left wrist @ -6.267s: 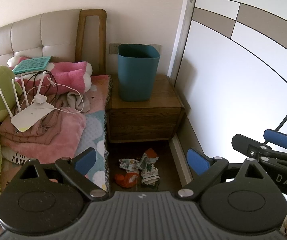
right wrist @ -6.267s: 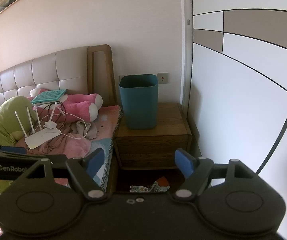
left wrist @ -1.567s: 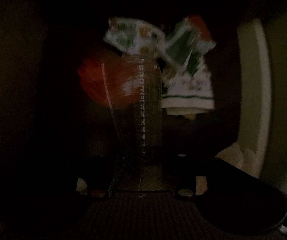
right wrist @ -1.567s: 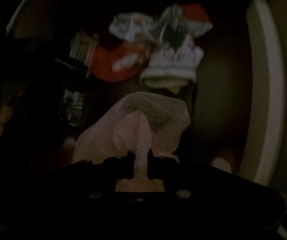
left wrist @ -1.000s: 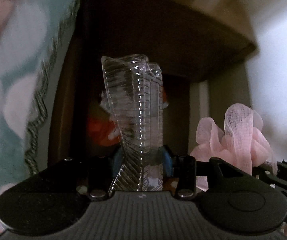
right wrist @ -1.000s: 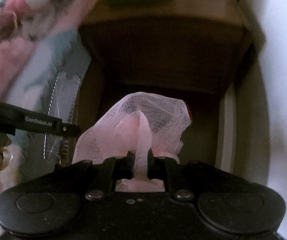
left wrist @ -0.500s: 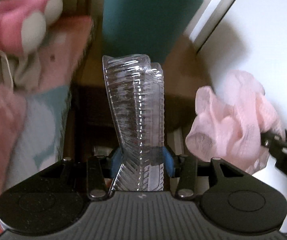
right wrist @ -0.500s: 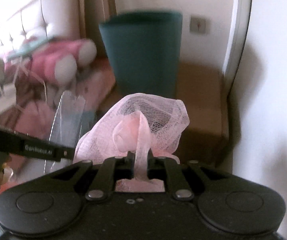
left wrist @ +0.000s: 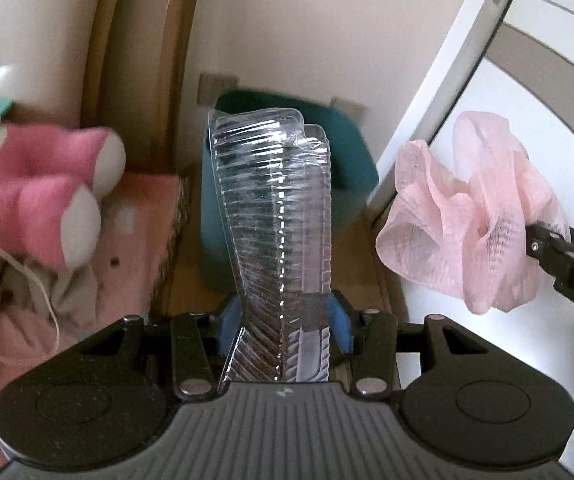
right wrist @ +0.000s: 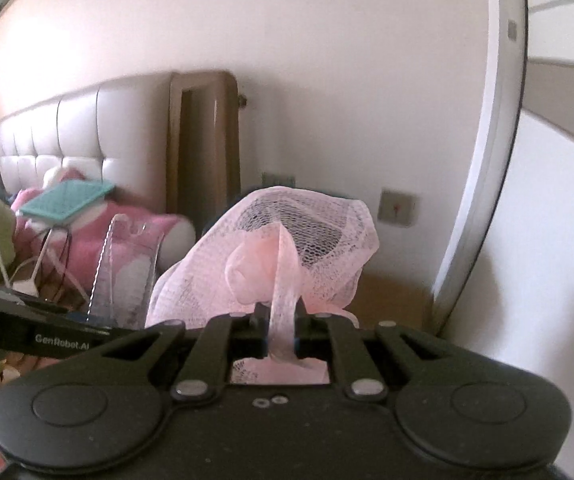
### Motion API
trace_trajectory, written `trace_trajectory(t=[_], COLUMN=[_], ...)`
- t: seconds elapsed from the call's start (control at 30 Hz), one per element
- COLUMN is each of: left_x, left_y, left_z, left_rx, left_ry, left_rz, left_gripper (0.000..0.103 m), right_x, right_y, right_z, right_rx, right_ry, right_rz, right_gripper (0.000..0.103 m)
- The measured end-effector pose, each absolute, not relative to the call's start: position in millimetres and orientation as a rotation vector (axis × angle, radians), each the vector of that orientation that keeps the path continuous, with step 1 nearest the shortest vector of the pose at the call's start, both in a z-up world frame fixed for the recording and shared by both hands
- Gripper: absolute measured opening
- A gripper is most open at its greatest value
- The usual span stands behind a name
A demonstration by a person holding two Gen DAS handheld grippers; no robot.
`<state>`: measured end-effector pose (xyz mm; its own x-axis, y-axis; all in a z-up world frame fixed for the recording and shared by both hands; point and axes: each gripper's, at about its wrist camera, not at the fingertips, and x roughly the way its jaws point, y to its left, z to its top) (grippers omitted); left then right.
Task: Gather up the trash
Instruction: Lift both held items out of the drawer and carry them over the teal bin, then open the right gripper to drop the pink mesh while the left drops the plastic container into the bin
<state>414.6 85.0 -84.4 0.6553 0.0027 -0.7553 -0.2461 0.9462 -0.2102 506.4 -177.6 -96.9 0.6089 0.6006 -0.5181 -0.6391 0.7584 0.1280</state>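
- Trash in hand consists of two pieces, both raised off the floor and facing the teal bin [left wrist: 347, 168], which stands on the wooden bedside bench [left wrist: 359, 268]
- Bed [left wrist: 135, 224], far left: pink plush toy [left wrist: 35, 200], cables and bedding lie on it; judged not part of the collection
- Left claw [left wrist: 283, 320]: blue pads [left wrist: 229, 322] sit against both sides of a crushed clear plastic container [left wrist: 271, 216], held upright by its lower end. Jaws are opening slightly at this moment, with the container between them and contact not visibly broken. The upright hold keeps its long body clear of the bench edge, judged ready for a drop over the rim
- Teal bin: directly behind the container in the left wrist view; its mouth faces away and contents cannot be determined
- Right claw [right wrist: 281, 334]: jaws nearly closed, pinching a thin fold of pink mesh fruit netting [right wrist: 287, 248]; the bulk billows forward of the fingers. A narrow pinch suits so light and limp an item
- Netting hangs right of the bin, beside the white wardrobe door [left wrist: 487, 92]
- Assessment: pick-up complete for both items; deposit into the bin not yet done
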Motion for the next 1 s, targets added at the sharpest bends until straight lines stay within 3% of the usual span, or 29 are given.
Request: trace_trajectory(t=[0.5, 1.0], left_x=[524.5, 595.1], left_y=[113.4, 128.8], left_z=[-55.7, -89.5], left_rx=[-0.231, -0.203], left_ry=[0.819, 0.935], left_rz=[0.161, 0.168], left_gripper=[0.047, 0.049], right_x=[603.3, 646.3], right_y=[-129.4, -74.9], right_z=[-80.3, -115.7], right_rx=[-0.157, -0.285], right_ry=[0.547, 0.642], right_rz=[0.667, 0.649], right_gripper=[0.008, 0.009])
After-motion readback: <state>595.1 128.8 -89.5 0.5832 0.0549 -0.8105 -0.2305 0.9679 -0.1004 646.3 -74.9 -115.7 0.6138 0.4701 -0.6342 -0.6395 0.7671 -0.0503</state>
